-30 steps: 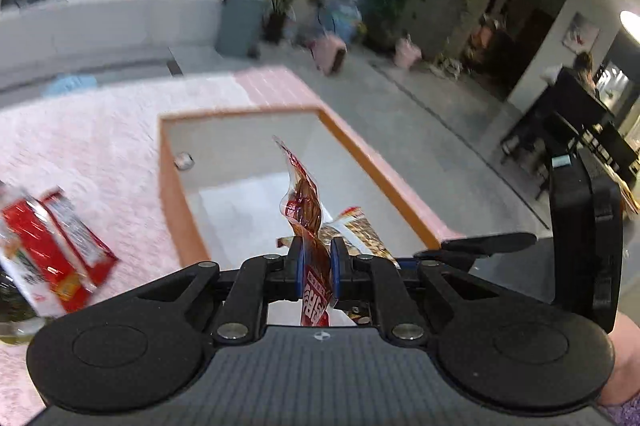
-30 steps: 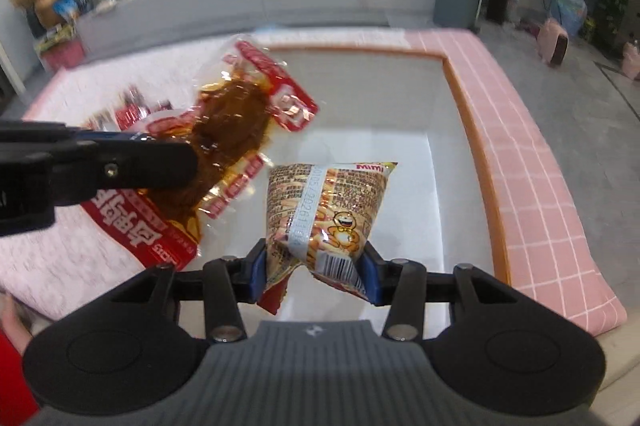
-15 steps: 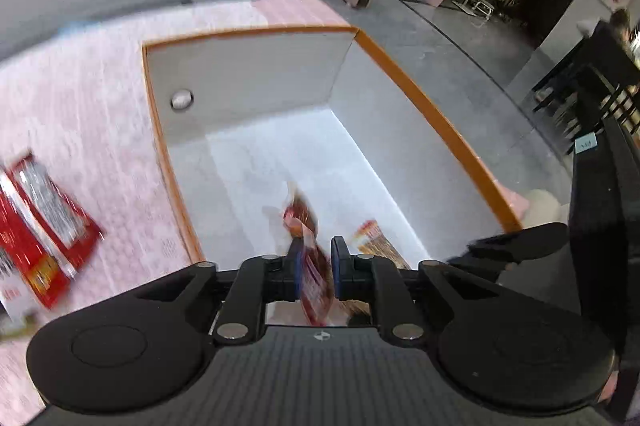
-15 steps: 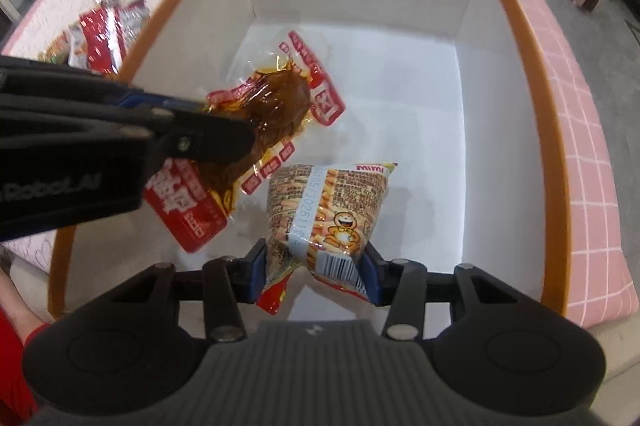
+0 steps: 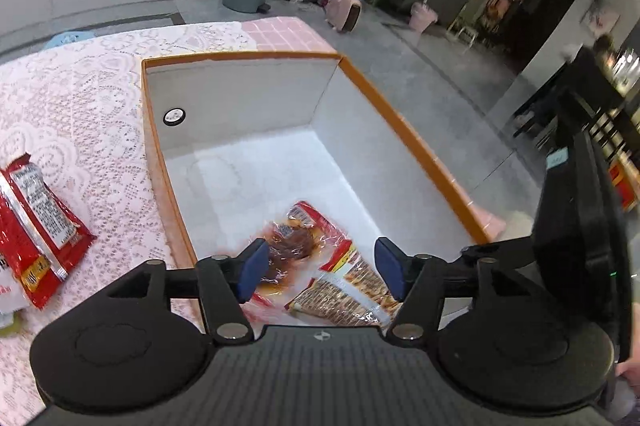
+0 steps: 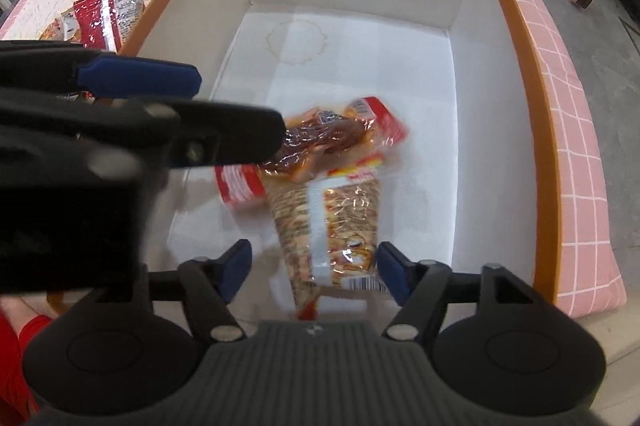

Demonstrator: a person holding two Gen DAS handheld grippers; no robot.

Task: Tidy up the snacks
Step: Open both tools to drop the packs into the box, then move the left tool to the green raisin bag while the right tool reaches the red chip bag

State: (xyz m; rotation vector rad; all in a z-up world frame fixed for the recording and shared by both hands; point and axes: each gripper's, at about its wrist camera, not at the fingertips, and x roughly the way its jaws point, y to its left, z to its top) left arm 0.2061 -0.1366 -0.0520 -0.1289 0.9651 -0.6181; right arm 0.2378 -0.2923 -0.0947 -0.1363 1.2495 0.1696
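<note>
Two snacks now lie on the white floor of the orange-rimmed box (image 6: 516,2): the clear pack of brown meat (image 6: 320,142) with red ends, and the striped biscuit packet (image 6: 332,226), which lies just nearer you than the meat pack and touches or overlaps it. Both look blurred in the right wrist view, so I judge they have barely settled.

Your left gripper (image 5: 318,272) has just been opening; its jaws stand spread above the meat pack, pressing on nothing. Your right gripper (image 6: 314,268) has likewise just been opening. The biscuit packet sits between its blue pads, but neither pad presses it.

Step in hand: the drop into the box, which looks complete for these two items.

Outside the box, to its left on the lace-covered worktop (image 5: 72,98), red snack packets (image 5: 36,226) remain, with more wrappers beside them that are too small to identify.

Next move, in my judgement: lift both grippers clear of the box wall, carry one across to the red packets, and pinch a packet by an edge, since they lie flat and overlap one another.
</note>
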